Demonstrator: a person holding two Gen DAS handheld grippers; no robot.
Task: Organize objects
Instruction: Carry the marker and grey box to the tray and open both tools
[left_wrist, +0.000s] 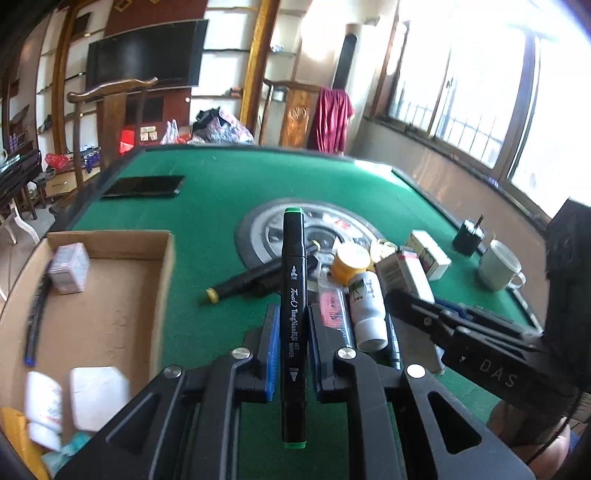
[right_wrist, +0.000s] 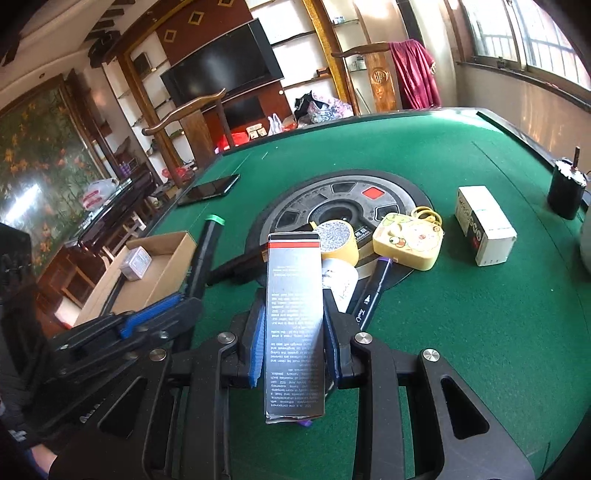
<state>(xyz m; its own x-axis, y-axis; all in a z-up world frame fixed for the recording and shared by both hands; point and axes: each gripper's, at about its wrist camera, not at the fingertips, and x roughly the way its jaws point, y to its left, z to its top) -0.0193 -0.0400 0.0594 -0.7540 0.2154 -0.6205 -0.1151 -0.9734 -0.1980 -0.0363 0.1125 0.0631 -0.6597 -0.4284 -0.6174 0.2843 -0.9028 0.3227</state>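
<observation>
Left gripper (left_wrist: 291, 354) clamped on a black marker (left_wrist: 293, 295) with green caps, held lengthwise above the green worktop (left_wrist: 221, 206); marker's near end runs down between the gripper arms. Right gripper (right_wrist: 293, 339) clamped on a grey printed carton (right_wrist: 294, 317) with a red stripe at the far end, text upside down; something purple peeks out under its near end, cannot tell what. Cardboard box (left_wrist: 110, 295) sits at the worktop's left edge, its near contents blurred: white packs, a small clear case, a dark pen. Clutter behind the carton is partly hidden: yellow tape roll (right_wrist: 338, 240), white bottle (right_wrist: 341, 282), purple-tipped marker (right_wrist: 373, 291), yellow cartoon case (right_wrist: 408, 243). White box (right_wrist: 484, 230) lies apart to the right. Mug (left_wrist: 498, 266) is cut off in the right view.
</observation>
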